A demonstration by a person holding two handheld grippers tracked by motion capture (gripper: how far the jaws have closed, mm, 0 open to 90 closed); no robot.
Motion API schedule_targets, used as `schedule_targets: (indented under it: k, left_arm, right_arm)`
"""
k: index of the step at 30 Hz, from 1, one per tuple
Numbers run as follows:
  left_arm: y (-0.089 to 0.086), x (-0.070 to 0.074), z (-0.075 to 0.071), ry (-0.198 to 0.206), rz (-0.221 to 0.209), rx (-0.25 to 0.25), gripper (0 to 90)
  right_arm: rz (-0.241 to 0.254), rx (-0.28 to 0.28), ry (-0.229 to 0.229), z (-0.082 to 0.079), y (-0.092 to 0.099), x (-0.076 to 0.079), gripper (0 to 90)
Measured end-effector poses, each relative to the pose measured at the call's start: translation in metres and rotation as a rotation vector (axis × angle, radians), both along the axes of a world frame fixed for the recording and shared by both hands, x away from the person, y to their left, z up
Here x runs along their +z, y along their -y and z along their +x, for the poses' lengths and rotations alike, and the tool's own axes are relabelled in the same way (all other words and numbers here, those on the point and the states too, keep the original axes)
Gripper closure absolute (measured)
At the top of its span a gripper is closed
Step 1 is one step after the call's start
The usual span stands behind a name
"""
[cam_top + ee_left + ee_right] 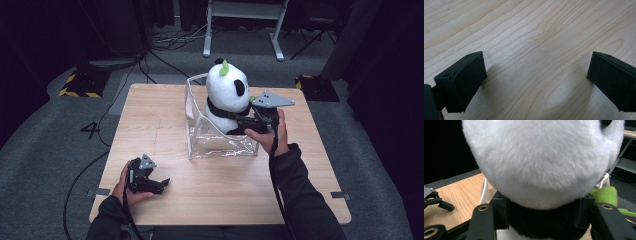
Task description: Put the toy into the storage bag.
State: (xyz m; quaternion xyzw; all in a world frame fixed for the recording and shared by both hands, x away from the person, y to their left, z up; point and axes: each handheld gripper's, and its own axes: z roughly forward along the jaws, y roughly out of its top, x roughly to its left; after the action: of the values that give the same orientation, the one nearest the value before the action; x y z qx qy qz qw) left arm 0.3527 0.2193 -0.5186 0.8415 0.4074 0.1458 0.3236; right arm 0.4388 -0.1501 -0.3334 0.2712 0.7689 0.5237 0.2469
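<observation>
High view: wooden desk (165, 115) on grey carpet, a person's two forearms coming in from the bottom edge. A plush panda (226, 95) sits upright inside a clear plastic bag (220, 144) at the far middle of the desk, head and shoulders above the bag's open top. The panda has a white head, black ear, black neck band and a green leaf on its crown. The right claw (246, 121) is at the panda's neck from the right side, grey three-cornered plate on top, right hand (273, 135) behind it. The left claw (161, 184) rests low on the near left part of the desk, well apart from the bag, pointing right, held by the left hand (126, 186). Black cables lie on the floor, a white frame stands at the back.

Left gripper view: both black jaws stand wide apart over bare wood grain, nothing between them, so the left claw is open. The jaws cast shadows on the desk just beneath.

Right gripper view: the panda's white head is very close. The right claw's two jaws sit either side of the black neck band, pads against the fur on both sides, so it grips the panda by the neck. A green felt piece (607, 195) shows at the right. The left claw (439, 202) shows small at the far left on the desk.
</observation>
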Motion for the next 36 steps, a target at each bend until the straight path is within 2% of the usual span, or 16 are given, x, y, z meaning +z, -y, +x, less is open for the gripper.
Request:
schedule_targets:
  k: [19, 30, 36]
  left_arm:
    - [0.000, 0.000, 0.000, 0.000, 0.000, 0.000, 2.1]
    - [0.000, 0.000, 0.000, -0.001, 0.001, 0.000, 2.1]
    - [0.000, 0.000, 0.000, -0.002, 0.001, -0.001, 2.1]
  right_arm:
    - [-0.050, 0.008, -0.030, 0.003, -0.007, -0.006, 43.9]
    - [-0.116, 0.022, -0.054, 0.004, -0.015, -0.011, 43.6]
    - [-0.134, 0.018, -0.061, 0.004, -0.017, -0.011, 43.2]
